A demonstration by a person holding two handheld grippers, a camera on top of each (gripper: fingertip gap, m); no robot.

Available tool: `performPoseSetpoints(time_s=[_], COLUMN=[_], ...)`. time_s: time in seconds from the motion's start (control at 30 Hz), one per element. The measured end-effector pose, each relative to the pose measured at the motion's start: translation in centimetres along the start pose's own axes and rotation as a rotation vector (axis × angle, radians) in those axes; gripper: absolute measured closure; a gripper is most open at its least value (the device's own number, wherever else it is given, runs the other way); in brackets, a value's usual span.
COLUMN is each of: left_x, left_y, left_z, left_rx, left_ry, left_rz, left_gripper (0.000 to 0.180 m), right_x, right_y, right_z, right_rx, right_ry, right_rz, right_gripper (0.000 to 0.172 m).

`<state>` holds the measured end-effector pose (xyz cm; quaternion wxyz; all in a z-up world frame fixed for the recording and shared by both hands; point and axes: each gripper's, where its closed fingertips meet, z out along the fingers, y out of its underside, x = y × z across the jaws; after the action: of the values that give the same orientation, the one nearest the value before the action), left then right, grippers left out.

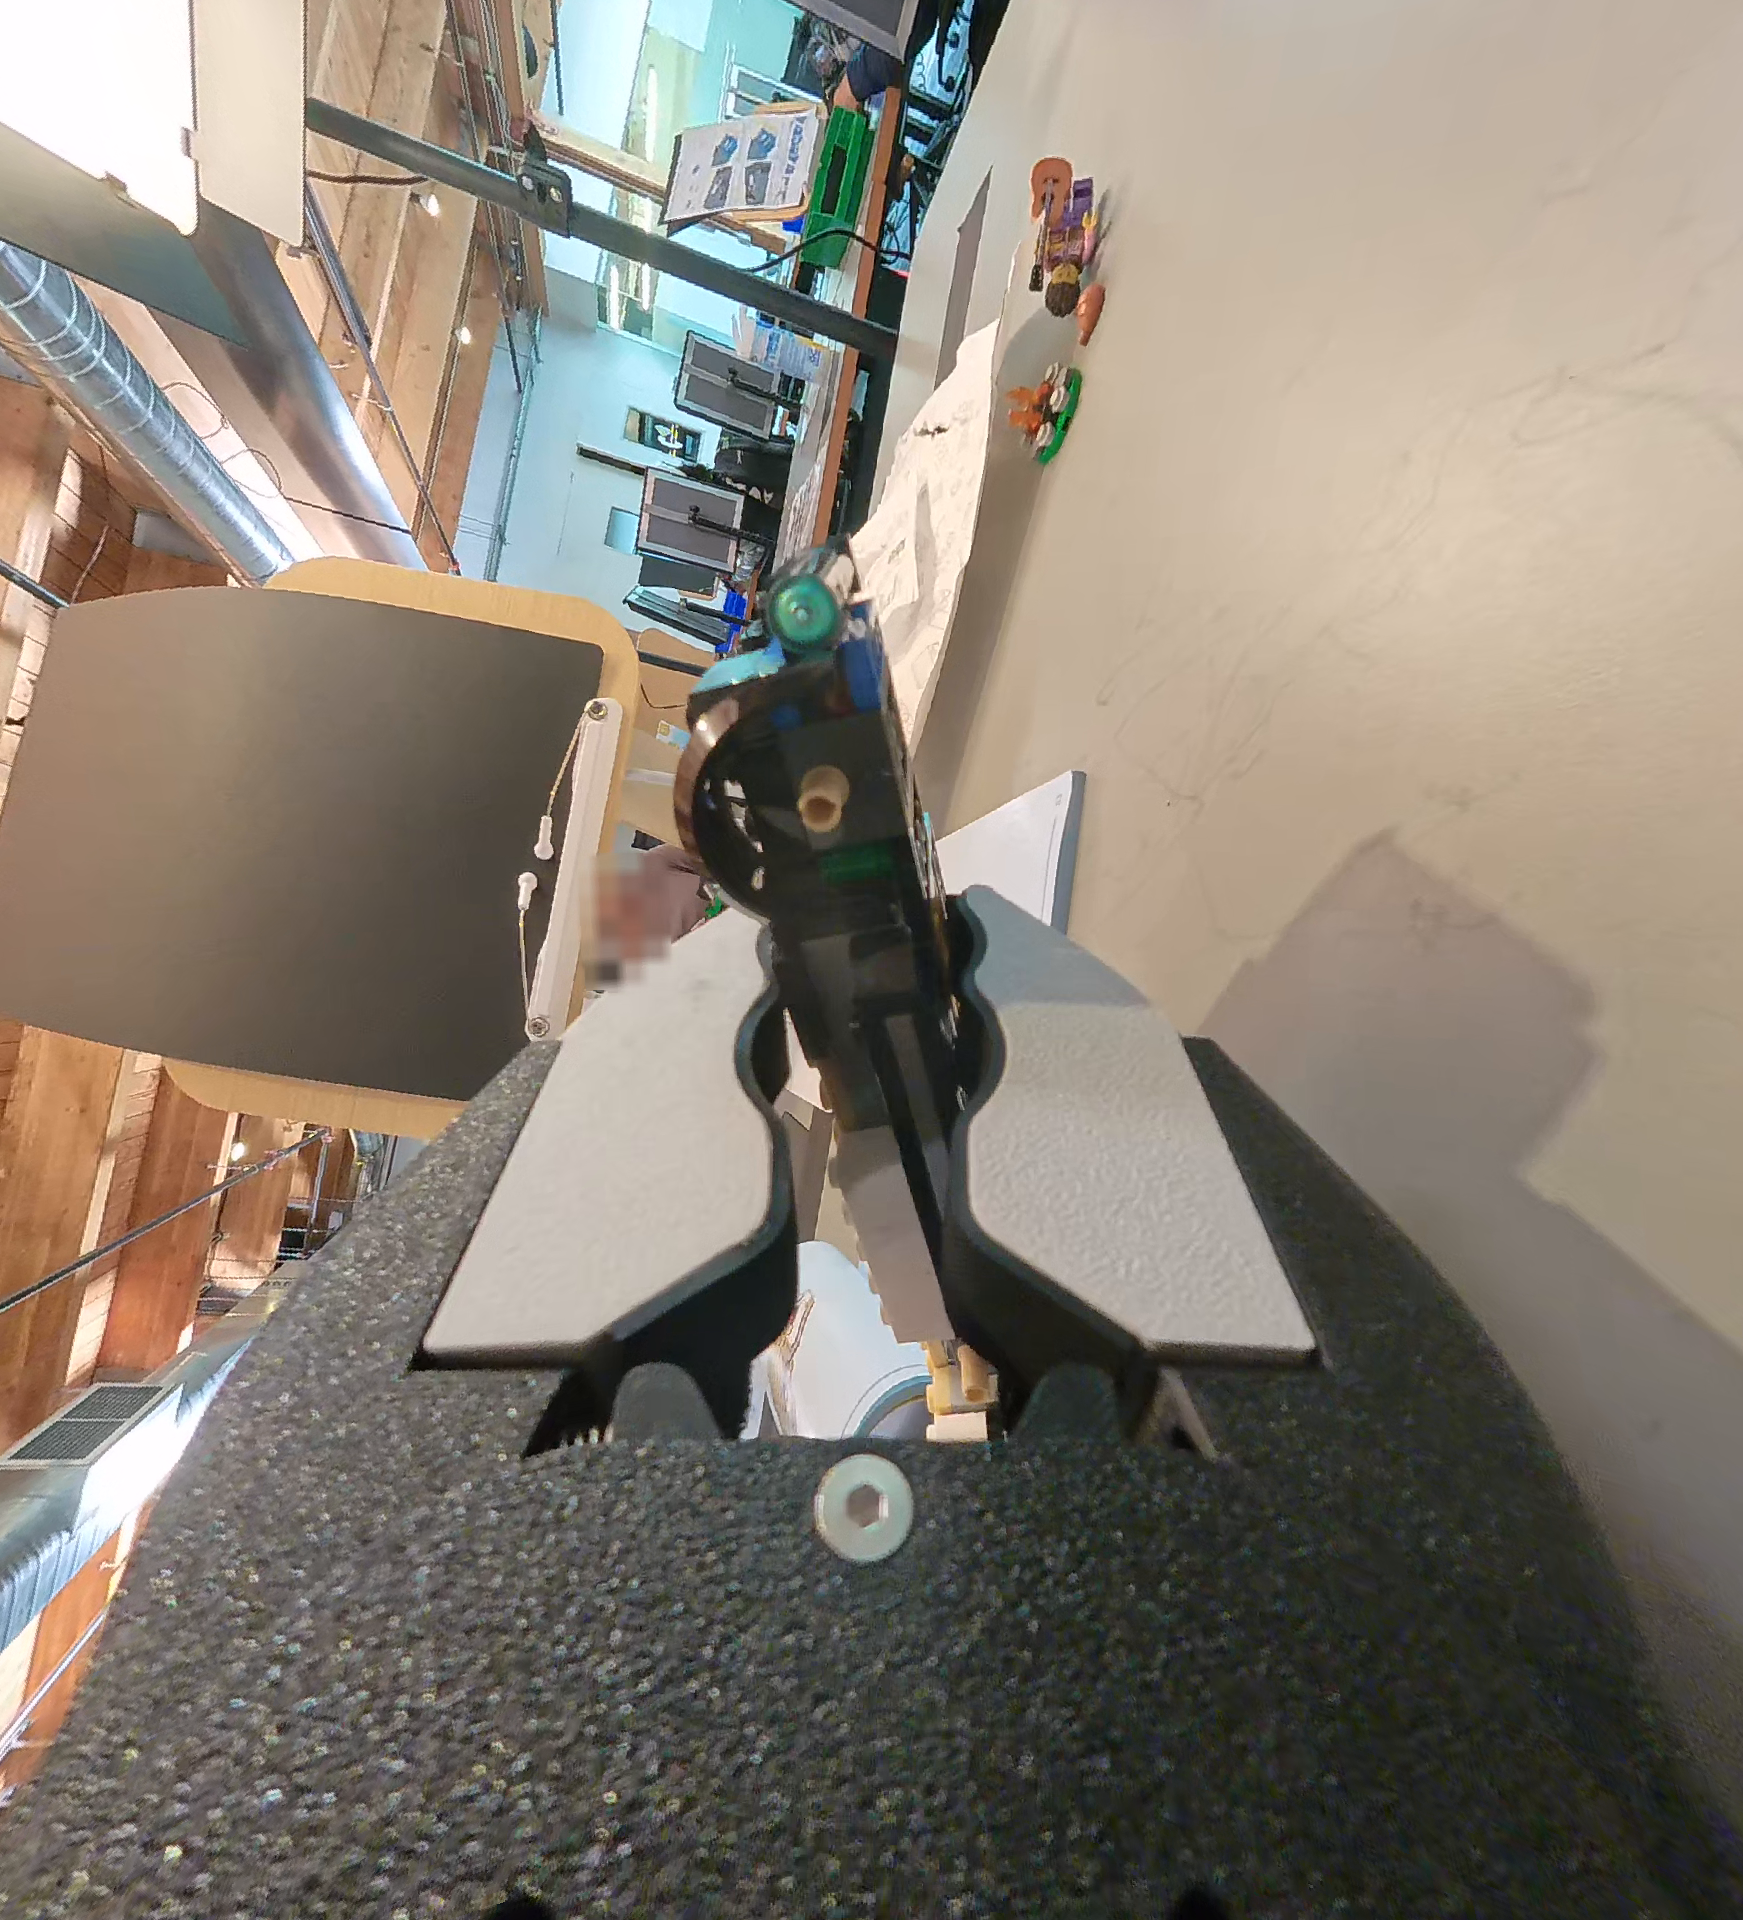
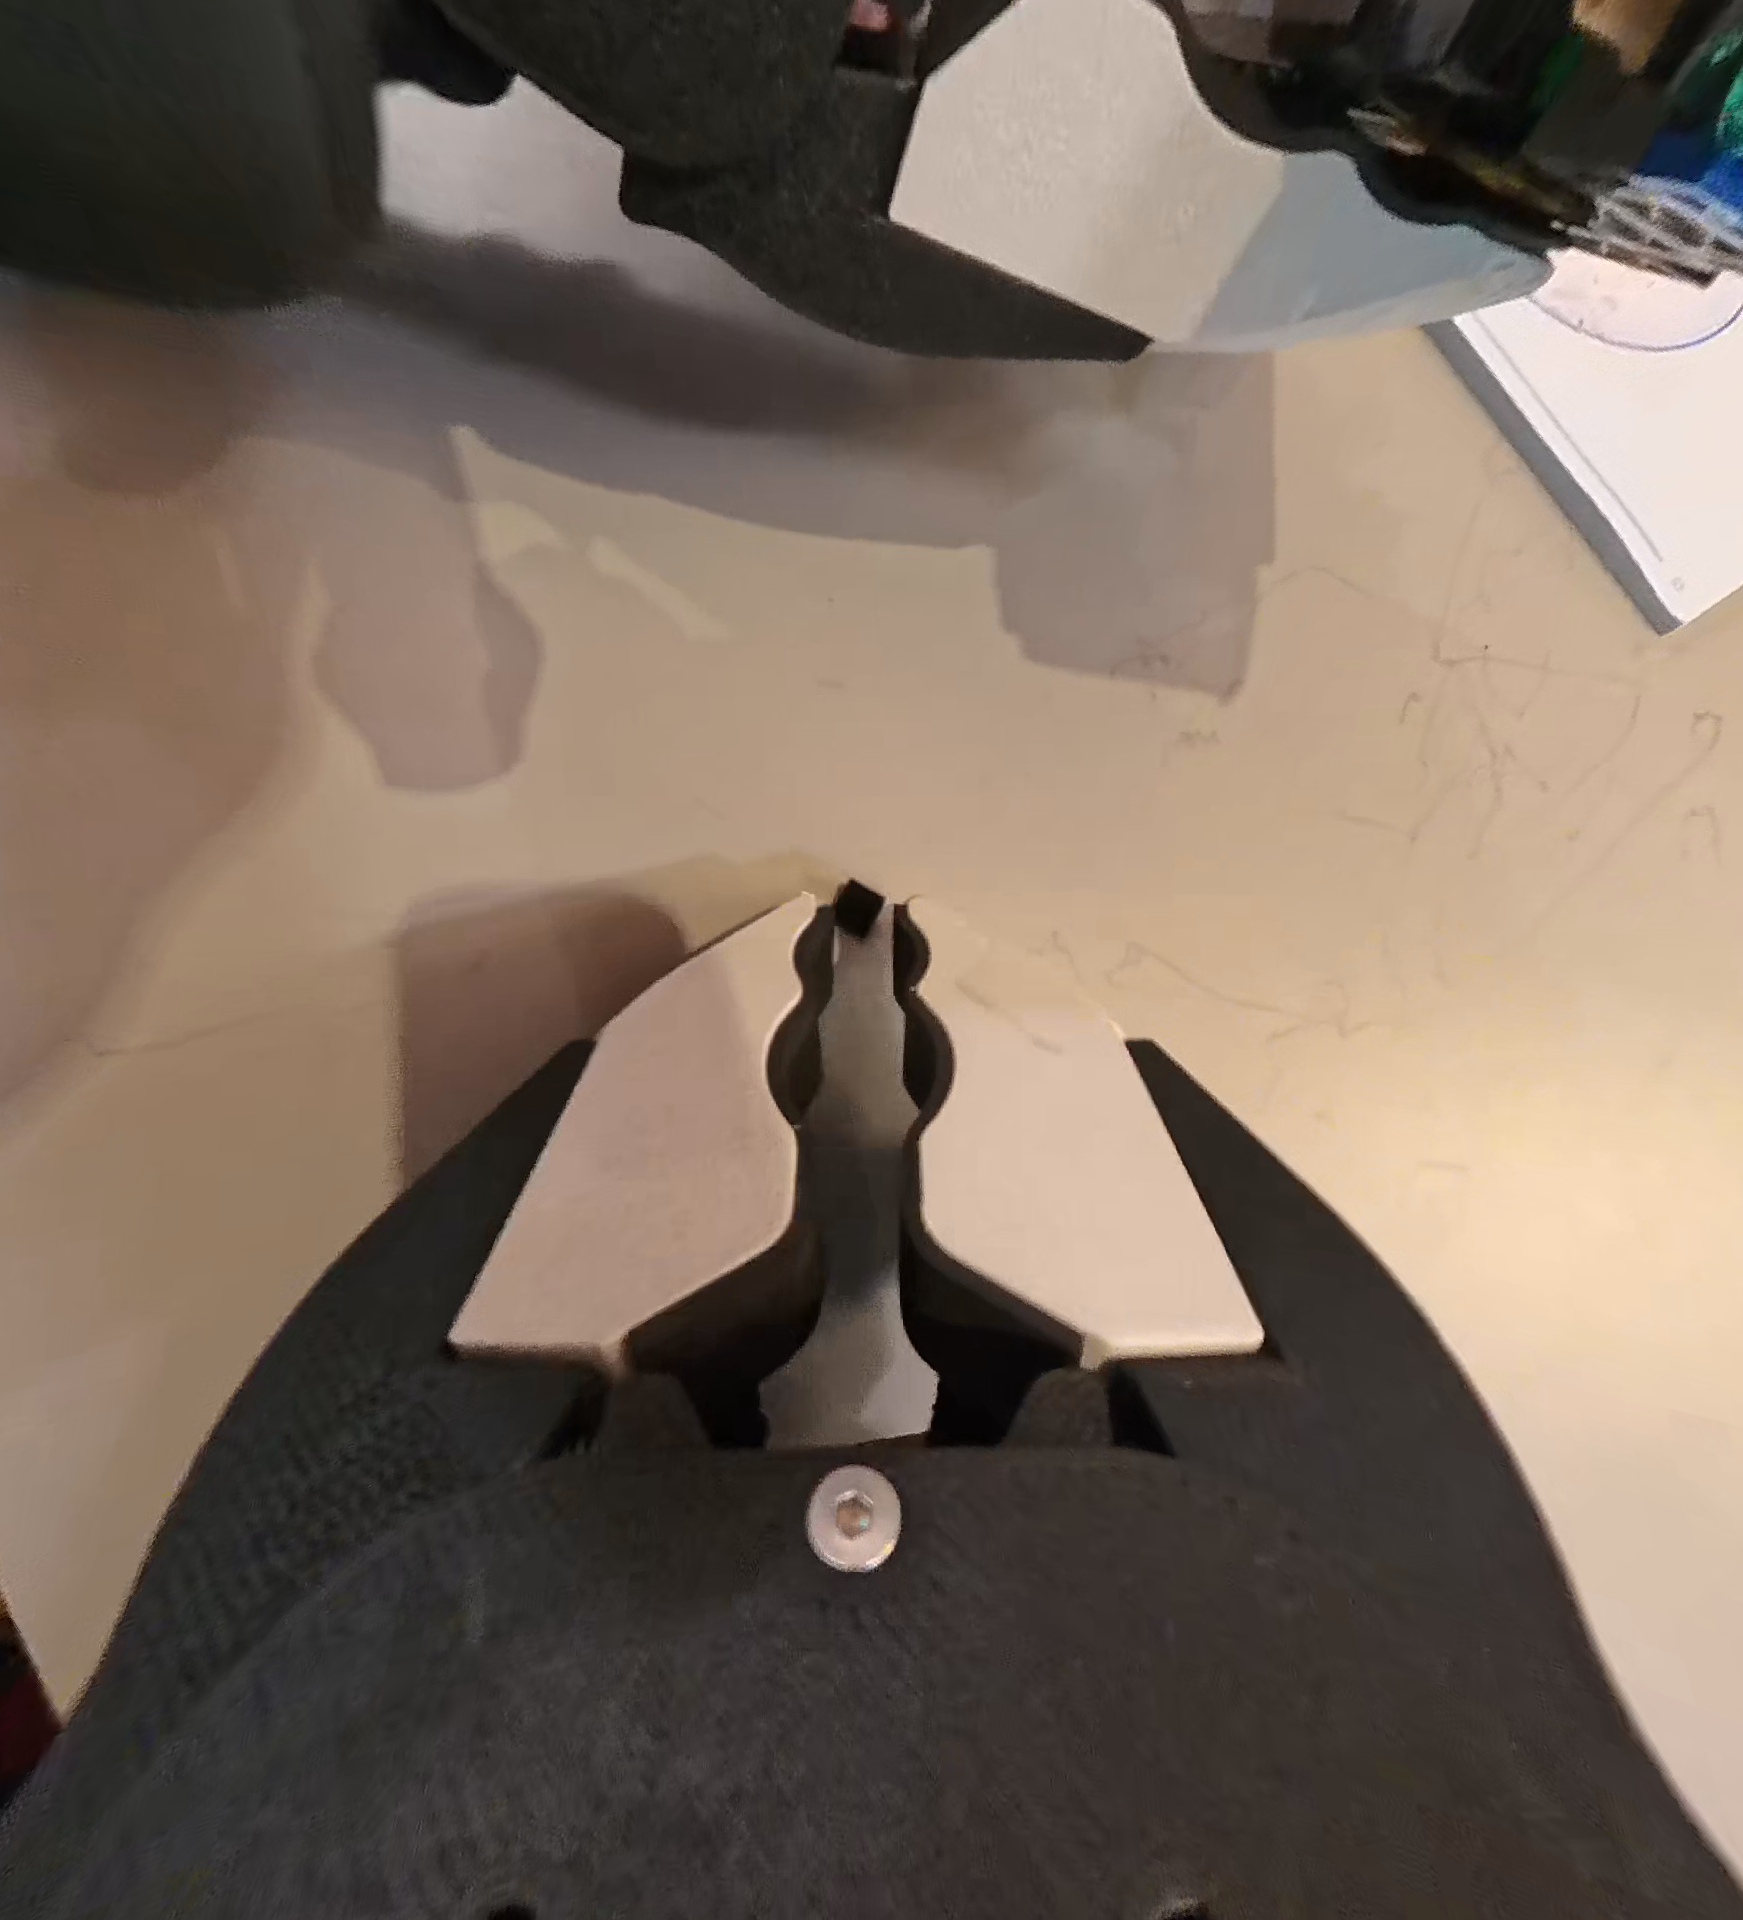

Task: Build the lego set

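The left gripper (image 1: 862, 987) pinches a black toy brick model (image 1: 825, 821), holding it up over the pale table (image 1: 1418, 623). It looks hard, bumpy and easy to break apart. The right gripper (image 2: 862, 920) holds a tiny black piece (image 2: 858, 907) at its fingertips; it looks light and easy to drop.

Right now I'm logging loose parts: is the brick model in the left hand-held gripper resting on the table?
No, the black brick model sits clamped in the left hand-held gripper, clear of the table.
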<state>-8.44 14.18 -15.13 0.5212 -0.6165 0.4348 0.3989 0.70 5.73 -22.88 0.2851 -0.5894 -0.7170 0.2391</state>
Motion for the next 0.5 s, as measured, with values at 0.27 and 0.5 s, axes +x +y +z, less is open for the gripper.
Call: performPoseSetpoints(time_s=[0.27,0.5], left_x=[0.02,0.06], left_y=[-0.02,0.16], left_z=[0.0,0.14], left_rx=[0.003,-0.004], left_ry=[-0.002,-0.002], left_rz=[0.0,-0.001], left_gripper=[0.152,0.152], right_x=[-0.02,0.45], right_y=[-0.33,-0.57], right_z=[0.43,0.01], right_rx=[0.002,0.035], right_ry=[-0.016,-0.026], right_rz=[-0.086,-0.145], right_gripper=[0.172,0.167])
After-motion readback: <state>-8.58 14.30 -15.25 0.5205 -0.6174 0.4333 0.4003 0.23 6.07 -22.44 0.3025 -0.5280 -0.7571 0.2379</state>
